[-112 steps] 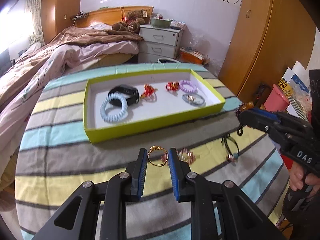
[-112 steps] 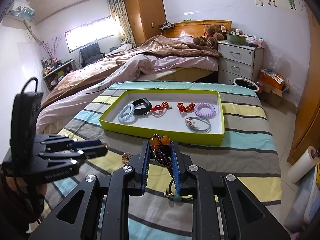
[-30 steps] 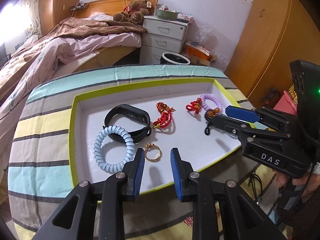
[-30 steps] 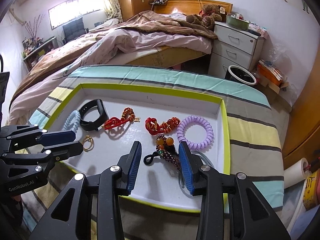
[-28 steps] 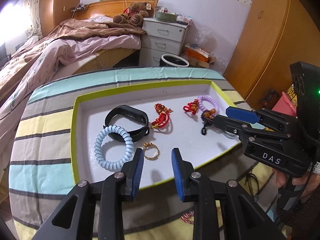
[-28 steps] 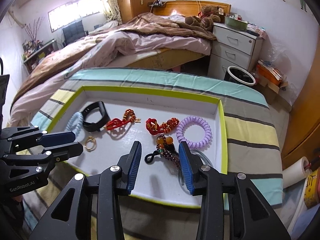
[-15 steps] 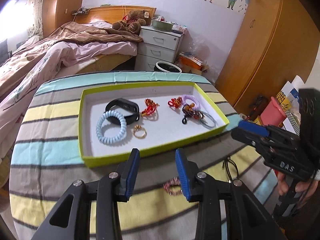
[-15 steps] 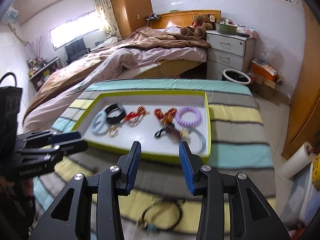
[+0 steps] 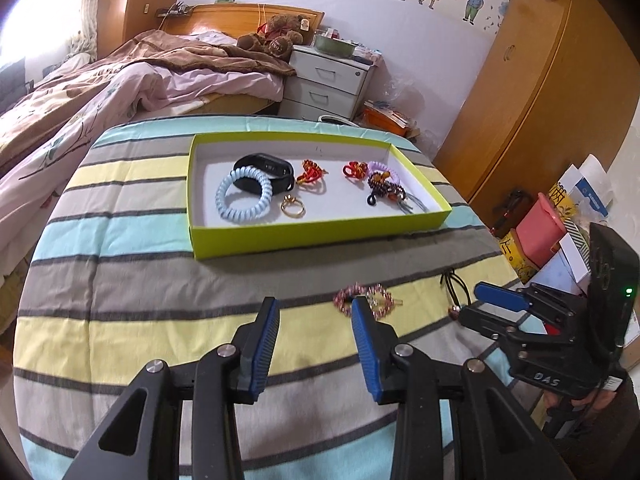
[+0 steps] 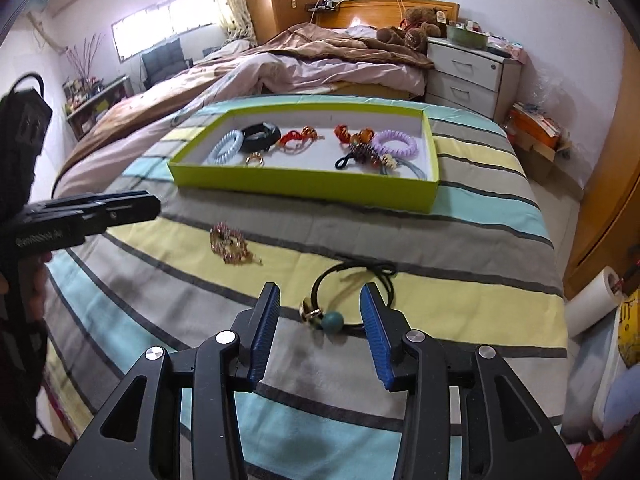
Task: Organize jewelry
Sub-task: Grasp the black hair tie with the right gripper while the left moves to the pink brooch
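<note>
A lime-green tray (image 9: 320,234) (image 10: 304,188) on the striped tablecloth holds several pieces: a light-blue coil band (image 9: 244,198), a black wristband (image 9: 264,170), a gold ring (image 9: 292,208), red knots, a dark bead bracelet (image 9: 384,188) and a purple coil band (image 10: 396,142). A pink and gold beaded bracelet (image 9: 366,296) (image 10: 230,242) lies on the cloth just beyond my open, empty left gripper (image 9: 314,308). A black cord with a teal bead (image 10: 334,320) lies between the fingers of my open right gripper (image 10: 320,296).
The striped table (image 9: 120,240) drops off at its near and right edges. A bed (image 9: 100,80), a white nightstand (image 9: 324,80) and a wooden wardrobe (image 9: 540,92) stand behind. Boxes and a pink bin (image 9: 540,232) sit on the floor at right.
Both grippers released their pieces in the tray and pulled back toward the near side of the table. The ring and dark bead bracelet now lie in the tray. Both grippers are wider open.
</note>
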Demonstrator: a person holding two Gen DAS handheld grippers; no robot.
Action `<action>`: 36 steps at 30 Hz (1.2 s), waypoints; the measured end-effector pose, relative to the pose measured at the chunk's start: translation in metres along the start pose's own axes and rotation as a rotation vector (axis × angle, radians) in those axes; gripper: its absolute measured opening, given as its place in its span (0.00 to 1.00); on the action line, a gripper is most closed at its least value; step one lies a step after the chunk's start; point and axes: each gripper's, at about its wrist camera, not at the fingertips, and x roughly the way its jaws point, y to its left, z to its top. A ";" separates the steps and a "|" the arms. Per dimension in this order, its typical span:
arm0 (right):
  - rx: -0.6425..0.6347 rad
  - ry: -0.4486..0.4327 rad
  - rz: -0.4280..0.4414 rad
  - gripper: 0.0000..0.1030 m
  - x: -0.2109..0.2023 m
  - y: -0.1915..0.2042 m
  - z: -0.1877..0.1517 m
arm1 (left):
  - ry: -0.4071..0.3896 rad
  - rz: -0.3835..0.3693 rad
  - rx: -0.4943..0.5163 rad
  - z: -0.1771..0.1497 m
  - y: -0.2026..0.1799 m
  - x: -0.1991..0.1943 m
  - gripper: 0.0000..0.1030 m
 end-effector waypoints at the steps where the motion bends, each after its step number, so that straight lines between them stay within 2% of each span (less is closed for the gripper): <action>1: -0.003 0.011 -0.005 0.42 0.003 0.001 -0.001 | 0.002 -0.001 0.001 -0.002 0.000 -0.001 0.36; 7: -0.014 0.047 -0.041 0.42 0.016 0.002 -0.006 | 0.011 -0.004 -0.010 -0.011 0.002 -0.004 0.36; 17: -0.009 0.041 -0.060 0.41 0.015 0.002 -0.011 | 0.032 -0.006 -0.006 -0.011 0.001 0.004 0.36; 18: -0.010 0.039 -0.066 0.38 0.014 0.002 -0.012 | 0.036 -0.007 -0.001 -0.011 -0.001 0.006 0.37; 19: -0.010 0.037 -0.072 0.25 0.013 0.002 -0.012 | 0.040 -0.010 0.003 -0.010 -0.002 0.008 0.37; 20: -0.009 0.036 -0.077 0.19 0.013 0.002 -0.012 | 0.045 -0.015 0.005 -0.009 -0.003 0.011 0.37; 21: -0.009 0.037 -0.082 0.18 0.011 0.002 -0.013 | 0.051 -0.020 0.008 -0.009 -0.005 0.013 0.37; 27: 0.000 0.017 -0.095 0.17 0.001 -0.002 -0.015 | 0.070 -0.062 0.047 0.001 -0.019 0.029 0.37; 30: 0.007 -0.008 -0.086 0.17 -0.010 -0.002 -0.016 | 0.072 -0.046 0.080 0.009 -0.027 0.040 0.37; 34: 0.031 -0.033 -0.079 0.17 -0.023 -0.004 -0.020 | 0.080 -0.109 0.029 0.019 -0.027 0.053 0.37; 36: 0.042 -0.039 -0.078 0.17 -0.028 -0.004 -0.022 | 0.088 -0.112 0.043 0.021 -0.029 0.059 0.37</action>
